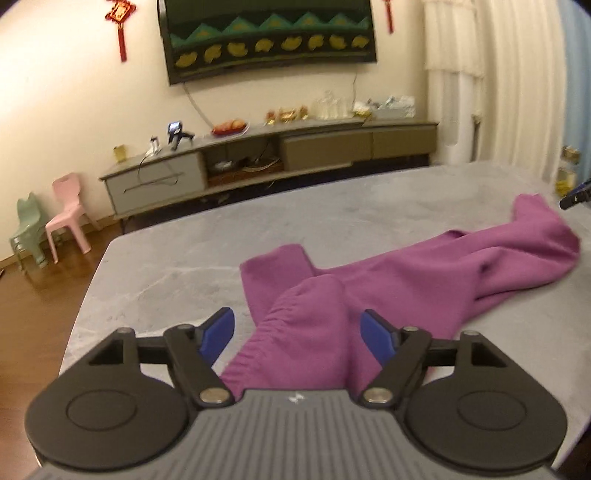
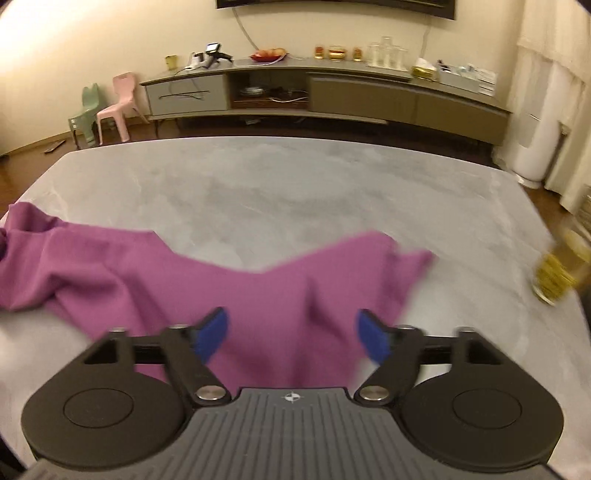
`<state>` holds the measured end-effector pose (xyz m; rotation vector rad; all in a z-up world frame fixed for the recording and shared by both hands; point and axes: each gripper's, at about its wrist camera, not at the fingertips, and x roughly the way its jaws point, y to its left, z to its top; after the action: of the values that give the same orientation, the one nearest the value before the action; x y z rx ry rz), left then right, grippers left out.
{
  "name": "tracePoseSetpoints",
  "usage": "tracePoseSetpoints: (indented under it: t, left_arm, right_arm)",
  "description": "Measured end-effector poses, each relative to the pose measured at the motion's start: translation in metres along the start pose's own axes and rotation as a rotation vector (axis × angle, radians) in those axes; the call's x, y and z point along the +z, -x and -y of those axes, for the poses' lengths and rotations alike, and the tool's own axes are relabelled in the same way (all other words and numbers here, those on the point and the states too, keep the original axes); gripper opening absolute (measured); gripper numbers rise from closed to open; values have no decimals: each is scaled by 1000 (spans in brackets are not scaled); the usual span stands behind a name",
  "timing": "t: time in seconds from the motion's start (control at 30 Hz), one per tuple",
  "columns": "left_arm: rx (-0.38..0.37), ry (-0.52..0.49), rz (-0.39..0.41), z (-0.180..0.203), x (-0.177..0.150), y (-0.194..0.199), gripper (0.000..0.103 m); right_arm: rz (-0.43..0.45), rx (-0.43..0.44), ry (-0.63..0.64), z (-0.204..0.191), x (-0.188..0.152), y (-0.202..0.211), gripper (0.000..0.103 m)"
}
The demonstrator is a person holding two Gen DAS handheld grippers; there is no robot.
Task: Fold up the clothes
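Living-room setting: a long low TV cabinet (image 2: 332, 92) stands against the far wall, with a wall-mounted screen (image 1: 269, 35) above it and two small plastic chairs (image 1: 55, 218) on the wooden floor to the left.

Grey marble-look tabletop (image 2: 295, 184) fills the foreground and carries the work. One purple garment (image 1: 406, 273) lies across its near half, unfolded and rumpled, running from near the left edge toward the right edge. Its gathered end sits at the near edge, bunched into a ridge; the opposite end is creased and partly doubled over.

A glass jar of yellow contents (image 2: 561, 269) stands near the right edge, close to the garment's corner. It is blurred.

Left gripper (image 1: 297, 334) is spread wide over the gathered end, pads clear of the cloth. Right gripper (image 2: 291, 334) is likewise spread wide above the right-hand portion, holding nothing.

Risks, as judged: a pinch on the bunched ridge may catch several layers and fold in the creases. A sweep toward the right edge could strike the jar.
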<state>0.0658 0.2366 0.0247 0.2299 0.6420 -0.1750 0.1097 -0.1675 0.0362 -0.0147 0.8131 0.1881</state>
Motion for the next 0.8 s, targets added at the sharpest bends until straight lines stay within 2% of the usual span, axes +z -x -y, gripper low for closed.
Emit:
tracePoseSetpoints:
  t: [0.07,0.1,0.13,0.17,0.2,0.23,0.27,0.3,0.37,0.4,0.47,0.5,0.57,0.67,0.7,0.73,0.77,0.8]
  left_arm:
    - [9,-28,-53,3,0,-17,76]
    - [7,-46,-79,6,-3,-25,72]
    - [13,-56,-74,6,0,-30,44]
    - [20,-66,-68,6,4,-34,25]
    - [27,-76,-63,6,7,-39,17]
    - [34,-86,-58,7,10,-43,12]
    - [40,-95,-53,7,13,-48,12]
    - [46,-102,-43,7,17,-50,11]
    - [23,-71,63,-3,37,-17,9]
    - [-1,-90,109,-5,41,4,9]
    - [-70,-192,151,0,36,45,9]
    - [-114,-250,119,8,23,57,9]
    - [-197,-363,54,22,-3,78,10]
    - [-234,-502,-37,39,-38,86,13]
    - [-244,-499,-39,36,-39,87,17]
    - [-253,-494,-38,33,-39,87,18]
    - [-246,-461,-12,25,-32,87,20]
    - [-251,-406,18,13,-22,87,29]
  right_arm:
    - [-23,4,-23,-9,14,-36,87]
    - [-52,-4,-22,-12,12,-51,87]
    - [-86,-13,-26,-12,10,-67,83]
    - [-119,-22,-30,-12,9,-84,66]
    - [-148,-30,-34,-12,8,-100,59]
    - [-116,-31,-31,-15,11,-102,31]
    - [-101,-42,-21,-13,14,-96,8]
    - [-39,-39,-23,-11,17,-76,8]
    - [85,-34,-27,-6,21,-35,7]
    - [145,-30,-27,-4,23,-14,7]
    - [212,5,9,2,9,43,7]
    - [196,9,44,6,-2,62,7]
    - [80,32,164,11,-36,89,8]
    - [-159,58,269,27,-85,100,15]
    - [-181,44,263,31,-90,102,19]
    - [-204,30,257,36,-94,103,29]
    - [-221,16,249,40,-98,105,34]
    - [-186,8,226,42,-91,108,36]
